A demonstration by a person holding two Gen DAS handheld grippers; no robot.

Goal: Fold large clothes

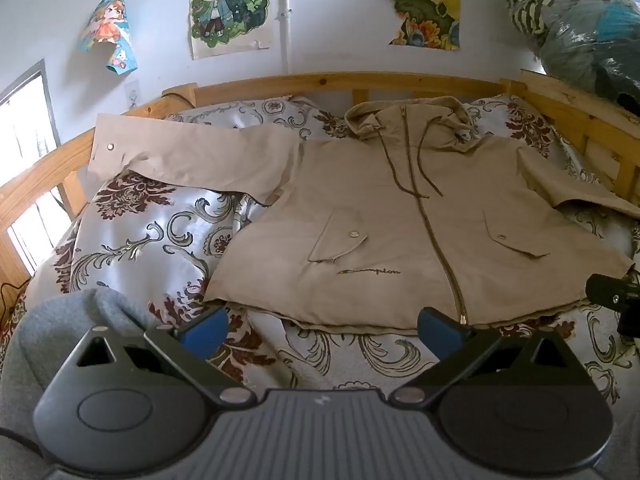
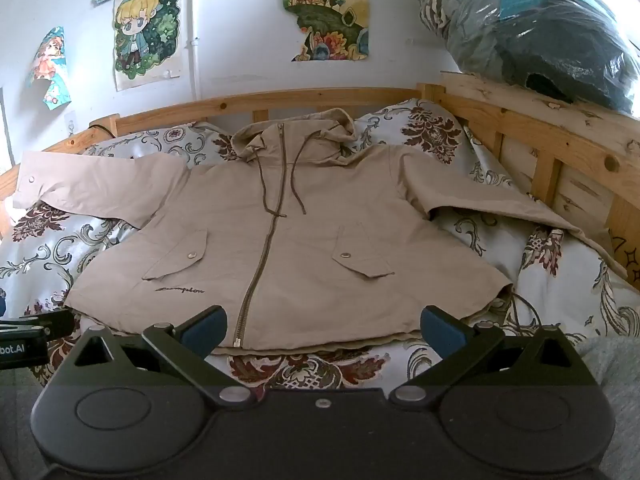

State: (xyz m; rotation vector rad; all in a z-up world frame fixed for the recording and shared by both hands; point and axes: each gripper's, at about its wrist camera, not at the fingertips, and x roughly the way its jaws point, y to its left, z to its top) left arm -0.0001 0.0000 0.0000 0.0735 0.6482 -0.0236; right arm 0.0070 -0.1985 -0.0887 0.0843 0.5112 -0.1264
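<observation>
Jacket lies flat, front up and zipped, on the bed's patterned cover, hem toward the near edge and hood against the far rail. Both grippers hover just short of the hem — left gripper and right gripper, each with its blue pads well apart and holding nothing.

It looks like thin woven cloth: light, soft, likely to sag and slide on the glossy cover, so I judge it needs lifting at two points at once. Good holds seem to be the hem corners, or a cuff and shoulder to bring a sleeve in. The zip and snaps add slight stiffness down the middle.

Counted, near to far: two grippers; one jacket with two flap pockets, one zip, two drawcords, two sleeves spread toward the side edges, one hood; beyond the rail, four posters on the wall — and one plastic-wrapped bundle at the far right corner.
</observation>
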